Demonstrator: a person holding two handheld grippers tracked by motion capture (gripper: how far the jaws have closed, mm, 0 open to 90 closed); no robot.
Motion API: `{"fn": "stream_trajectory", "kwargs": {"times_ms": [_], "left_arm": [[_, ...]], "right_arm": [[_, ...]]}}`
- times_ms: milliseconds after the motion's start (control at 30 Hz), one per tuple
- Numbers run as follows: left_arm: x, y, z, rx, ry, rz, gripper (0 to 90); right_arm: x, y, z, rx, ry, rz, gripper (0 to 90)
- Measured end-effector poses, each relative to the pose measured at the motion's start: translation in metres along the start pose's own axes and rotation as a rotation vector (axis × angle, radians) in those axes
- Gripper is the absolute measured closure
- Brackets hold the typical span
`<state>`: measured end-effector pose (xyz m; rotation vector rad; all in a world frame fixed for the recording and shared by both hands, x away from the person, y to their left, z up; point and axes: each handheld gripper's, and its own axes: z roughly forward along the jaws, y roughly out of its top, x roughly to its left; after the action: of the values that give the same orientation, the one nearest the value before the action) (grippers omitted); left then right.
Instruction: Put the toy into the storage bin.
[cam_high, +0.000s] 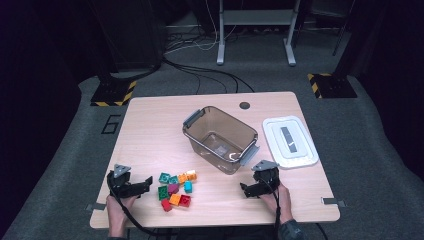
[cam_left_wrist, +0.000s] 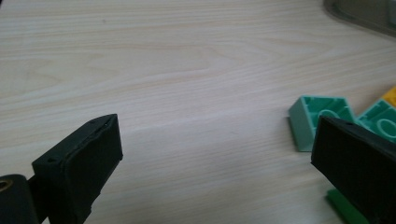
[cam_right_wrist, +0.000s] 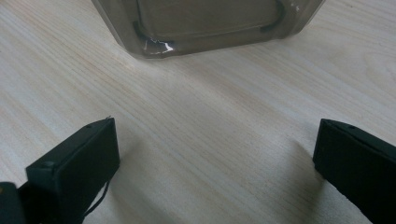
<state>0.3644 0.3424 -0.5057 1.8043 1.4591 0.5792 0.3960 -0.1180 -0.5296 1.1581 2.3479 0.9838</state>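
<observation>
A cluster of small toy bricks (cam_high: 175, 189) in green, orange, red, cyan and purple lies on the wooden table (cam_high: 150, 130) near its front edge. My left gripper (cam_high: 146, 184) sits just left of the cluster, pointing at it. In the left gripper view that gripper (cam_left_wrist: 215, 135) is open over bare wood, with a pale green brick (cam_left_wrist: 317, 114) beside its right jaw. My right gripper (cam_high: 245, 190) rests near the front right, open (cam_right_wrist: 215, 135) with nothing between its jaws, facing the clear plastic bin (cam_right_wrist: 205, 23).
The clear bin (cam_high: 220, 137) with grey handles stands mid-table, nothing in it. Its white lid (cam_high: 290, 141) lies flat to the right. Dark floor, cables and stand legs surround the table. A cable hole (cam_high: 244, 105) sits near the far edge.
</observation>
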Motion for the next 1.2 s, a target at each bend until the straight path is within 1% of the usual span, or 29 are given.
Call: {"fn": "stream_trajectory", "kwargs": {"times_ms": [33, 67, 100, 200, 233, 267, 300, 367, 400, 433, 467, 567, 600, 700, 733, 767, 833, 867, 900, 933, 1033, 1100, 1167, 1200], "left_arm": [[-0.003, 0.001, 0.002, 0.003, -0.006, 0.007, 1.5], [-0.003, 0.001, 0.002, 0.003, -0.006, 0.007, 1.4], [-0.006, 0.003, 0.004, 0.011, -0.015, 0.02, 1.4], [-0.014, 0.007, 0.008, 0.025, -0.035, 0.033, 1.3], [-0.019, 0.009, 0.011, 0.035, -0.048, 0.05, 1.3], [-0.022, 0.01, 0.013, 0.03, -0.048, 0.057, 1.3], [-0.022, 0.01, 0.013, 0.03, -0.048, 0.057, 1.4], [-0.026, 0.013, 0.018, 0.052, -0.063, 0.074, 1.5], [-0.026, 0.013, 0.018, 0.052, -0.063, 0.074, 1.8], [-0.027, 0.014, 0.02, 0.058, -0.063, 0.079, 1.9], [-0.028, 0.014, 0.024, 0.074, -0.064, 0.084, 1.9], [-0.027, 0.014, 0.027, 0.081, -0.059, 0.088, 2.5], [-0.026, 0.013, 0.03, 0.086, -0.048, 0.087, 3.5], [-0.024, 0.013, 0.032, 0.093, -0.049, 0.084, 4.8], [-0.023, 0.012, 0.032, 0.091, -0.053, 0.073, 5.1], [-0.021, 0.012, 0.033, 0.093, -0.047, 0.076, 5.1], [-0.02, 0.011, 0.034, 0.097, -0.051, 0.064, 4.8], [-0.02, 0.011, 0.033, 0.101, -0.047, 0.068, 4.6], [-0.019, 0.011, 0.033, 0.099, -0.043, 0.065, 4.8], [-0.018, 0.012, 0.033, 0.1, -0.025, 0.077, 5.4], [-0.015, 0.012, 0.032, 0.103, -0.017, 0.075, 6.2], [-0.012, 0.013, 0.03, 0.087, -0.026, 0.046, 6.7], [-0.011, 0.013, 0.028, 0.079, -0.028, 0.043, 7.0], [-0.013, 0.015, 0.025, 0.062, -0.037, 0.033, 7.0]], "right_arm": [[0.0, 0.0, 0.0, 0.0, 0.0, -0.001, 0.0], [0.0, 0.0, 0.0, 0.0, 0.0, -0.001, 0.0], [0.0, 0.0, 0.0, 0.0, 0.0, -0.001, 0.0], [0.0, 0.0, 0.0, 0.0, 0.0, -0.001, 0.0], [0.0, 0.0, 0.0, 0.0, 0.0, -0.001, 0.0], [0.0, 0.0, 0.0, 0.0, 0.0, -0.001, 0.0], [0.0, 0.0, 0.0, 0.0, 0.0, -0.001, 0.0], [-0.001, 0.0, 0.0, 0.0, 0.0, -0.008, 0.0], [-0.001, 0.0, 0.0, 0.0, 0.0, -0.01, 0.0], [0.0, 0.0, 0.0, 0.0, 0.0, -0.001, 0.0], [0.0, 0.0, 0.0, 0.0, -0.001, -0.003, 0.0], [0.0, 0.0, 0.0, 0.0, -0.001, -0.002, 0.0], [0.0, 0.0, 0.0, 0.0, 0.0, 0.0, 0.0], [0.0, 0.0, 0.0, 0.0, -0.001, 0.0, 0.0], [0.0, 0.0, 0.0, 0.0, -0.001, -0.001, 0.0], [0.0, 0.0, 0.0, 0.0, -0.001, -0.001, 0.0], [-0.001, 0.0, 0.0, 0.0, 0.0, -0.009, 0.0], [0.0, 0.0, 0.0, 0.0, -0.001, -0.002, 0.0], [-0.001, 0.0, 0.0, 0.001, 0.0, -0.008, 0.0], [0.0, 0.0, 0.0, 0.0, 0.0, 0.001, 0.0], [0.0, 0.0, 0.0, 0.0, 0.0, 0.0, 0.0], [0.0, 0.0, 0.0, 0.0, -0.001, -0.001, 0.0], [0.0, 0.0, 0.0, 0.0, -0.001, -0.001, 0.0], [-0.001, 0.0, 0.0, 0.001, 0.0, -0.013, 0.0]]}}
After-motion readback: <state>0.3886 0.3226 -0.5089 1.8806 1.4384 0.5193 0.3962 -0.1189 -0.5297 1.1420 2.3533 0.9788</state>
